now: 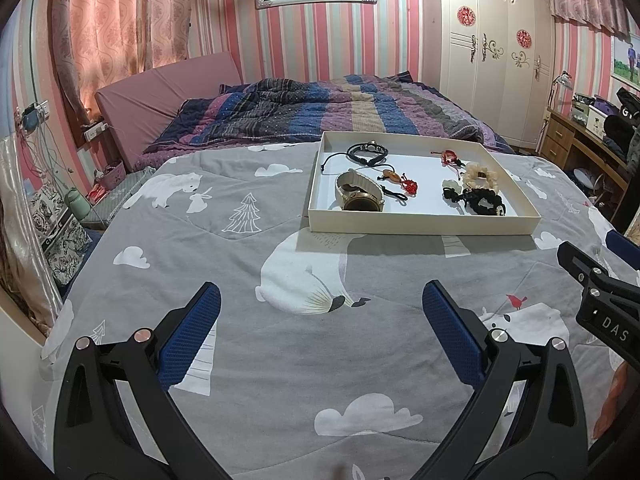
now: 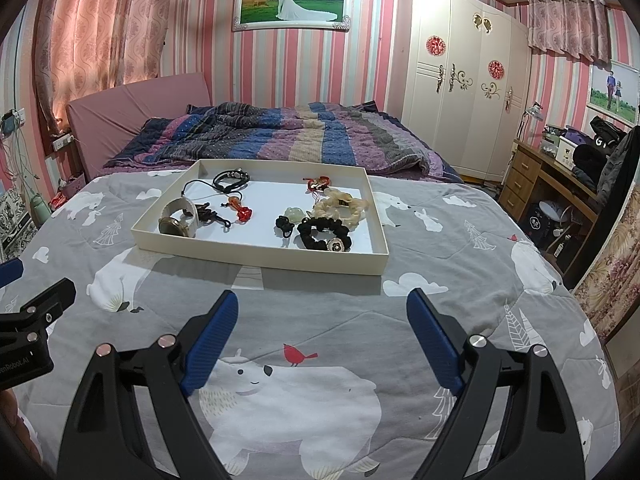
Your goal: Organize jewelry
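Note:
A shallow white tray (image 1: 416, 227) (image 2: 256, 254) lies on the grey bear-print quilt. Inside it lie a gold watch with a cream band (image 1: 357, 195) (image 2: 178, 222), a black cord bracelet (image 1: 366, 152) (image 2: 231, 179), a red string bracelet (image 1: 448, 156) (image 2: 318, 182), an orange-and-red pendant (image 1: 400, 180) (image 2: 239, 208), a cream scrunchie (image 1: 481, 176) (image 2: 340, 208) and a black scrunchie (image 1: 484, 200) (image 2: 324, 236). My left gripper (image 1: 320, 300) is open and empty, short of the tray. My right gripper (image 2: 322, 304) is open and empty, also short of the tray.
A striped purple-blue quilt (image 2: 280, 136) is bunched behind the tray. A white wardrobe (image 2: 460, 80) stands at the back right and a wooden desk (image 2: 540, 176) at the right. Part of the other gripper shows at each view's edge (image 1: 600, 292) (image 2: 32, 320).

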{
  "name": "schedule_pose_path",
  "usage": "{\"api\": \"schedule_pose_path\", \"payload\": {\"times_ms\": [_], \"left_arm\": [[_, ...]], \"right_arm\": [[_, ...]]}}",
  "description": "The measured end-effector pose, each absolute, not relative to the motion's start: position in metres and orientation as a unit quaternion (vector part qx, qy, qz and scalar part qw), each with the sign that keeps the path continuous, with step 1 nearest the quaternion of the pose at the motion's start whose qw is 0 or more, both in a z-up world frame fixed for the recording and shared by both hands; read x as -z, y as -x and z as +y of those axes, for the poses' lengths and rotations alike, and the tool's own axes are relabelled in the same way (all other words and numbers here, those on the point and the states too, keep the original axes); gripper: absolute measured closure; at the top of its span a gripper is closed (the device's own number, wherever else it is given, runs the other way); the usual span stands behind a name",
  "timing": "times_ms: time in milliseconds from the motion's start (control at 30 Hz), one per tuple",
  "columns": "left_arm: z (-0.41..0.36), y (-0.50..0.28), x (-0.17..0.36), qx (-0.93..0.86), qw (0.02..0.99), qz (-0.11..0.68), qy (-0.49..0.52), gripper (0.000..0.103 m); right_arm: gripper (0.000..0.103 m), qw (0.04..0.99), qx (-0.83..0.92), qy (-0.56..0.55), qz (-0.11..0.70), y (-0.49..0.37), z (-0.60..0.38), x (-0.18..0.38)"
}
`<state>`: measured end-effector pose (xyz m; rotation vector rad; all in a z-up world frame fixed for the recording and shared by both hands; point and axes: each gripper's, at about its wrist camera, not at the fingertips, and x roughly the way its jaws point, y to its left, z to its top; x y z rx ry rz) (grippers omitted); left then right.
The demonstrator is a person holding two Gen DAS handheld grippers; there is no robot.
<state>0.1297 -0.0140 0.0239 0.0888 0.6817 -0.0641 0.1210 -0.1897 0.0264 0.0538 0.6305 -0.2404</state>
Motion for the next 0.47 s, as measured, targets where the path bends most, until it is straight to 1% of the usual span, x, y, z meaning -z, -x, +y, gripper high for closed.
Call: {"api": "schedule_pose_path", "payload": {"times_ms": [467], "left_arm": [[-0.0155,-0.1302,-0.0236,0.027,0.941,0.334,-0.048,0.003]], "right_arm": [[0.017,0.943,0.118,-0.026,0.309,-0.1210,-0.1896,-0.0266]]}}
